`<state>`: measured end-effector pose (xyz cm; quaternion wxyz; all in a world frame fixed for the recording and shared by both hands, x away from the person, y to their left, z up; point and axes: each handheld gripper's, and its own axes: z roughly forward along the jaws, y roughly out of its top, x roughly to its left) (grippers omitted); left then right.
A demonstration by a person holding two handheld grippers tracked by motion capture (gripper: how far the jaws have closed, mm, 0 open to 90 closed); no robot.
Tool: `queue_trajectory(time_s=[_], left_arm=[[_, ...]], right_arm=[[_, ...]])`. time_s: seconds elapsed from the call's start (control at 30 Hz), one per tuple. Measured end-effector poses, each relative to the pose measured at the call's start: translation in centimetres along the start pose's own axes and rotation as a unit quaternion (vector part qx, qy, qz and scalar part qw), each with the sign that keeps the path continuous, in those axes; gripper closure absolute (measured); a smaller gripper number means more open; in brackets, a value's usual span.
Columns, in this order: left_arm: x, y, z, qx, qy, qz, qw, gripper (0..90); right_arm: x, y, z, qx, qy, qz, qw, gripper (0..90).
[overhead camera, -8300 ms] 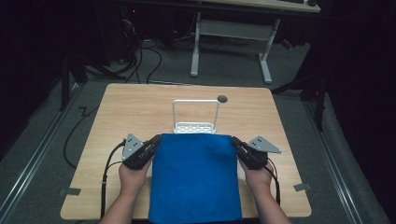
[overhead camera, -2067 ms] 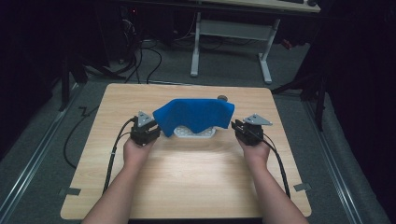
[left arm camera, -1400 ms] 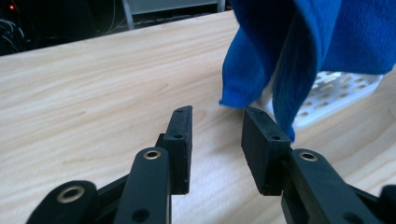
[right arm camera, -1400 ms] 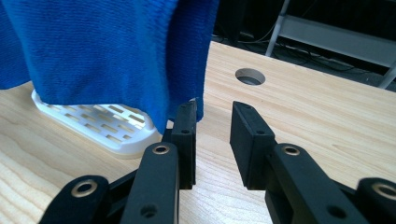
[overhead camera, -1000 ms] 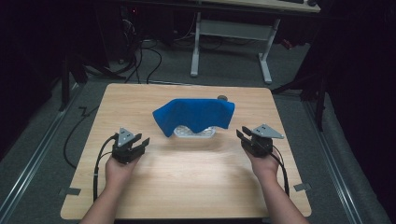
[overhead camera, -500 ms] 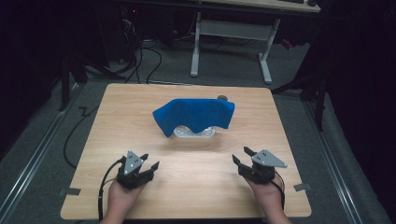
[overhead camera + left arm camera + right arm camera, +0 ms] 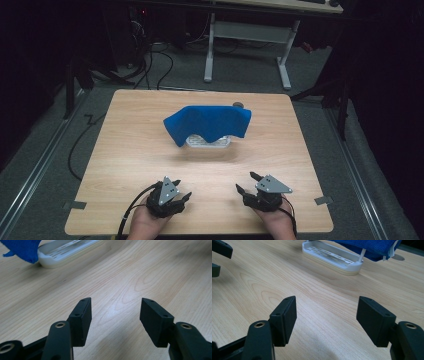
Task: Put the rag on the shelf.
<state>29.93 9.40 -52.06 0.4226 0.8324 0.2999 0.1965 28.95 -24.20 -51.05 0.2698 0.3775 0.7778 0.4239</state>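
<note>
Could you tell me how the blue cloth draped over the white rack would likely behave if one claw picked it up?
The cloth is probably floppy: it sags in folds over the rack. It looks light, since the slim rack stands upright under it. Pulling might tip or drag the rack, because the cloth hangs across its top.

The high view looks forward and down over the whole worktop (image 7: 125, 150). Each gripper view sits low at the near edge, looking across toward the shared white rack (image 7: 65, 251) under the blue cloth (image 7: 372, 247).

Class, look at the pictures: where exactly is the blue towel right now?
In the high view, the blue towel hangs draped over the white rack at the table's far middle, well away from both grippers.
</note>
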Motion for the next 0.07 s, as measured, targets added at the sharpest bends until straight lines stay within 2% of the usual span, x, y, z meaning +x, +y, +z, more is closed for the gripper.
queue_trajectory(time_s=[0.07], left_arm=[[0.57, -0.2, -0.16, 0.0, -0.001, -0.015, 0.9999, 43.2]], right_arm=[[-0.18, -0.07, 0.02, 0.002, -0.001, 0.004, 1.0, 32.9]])
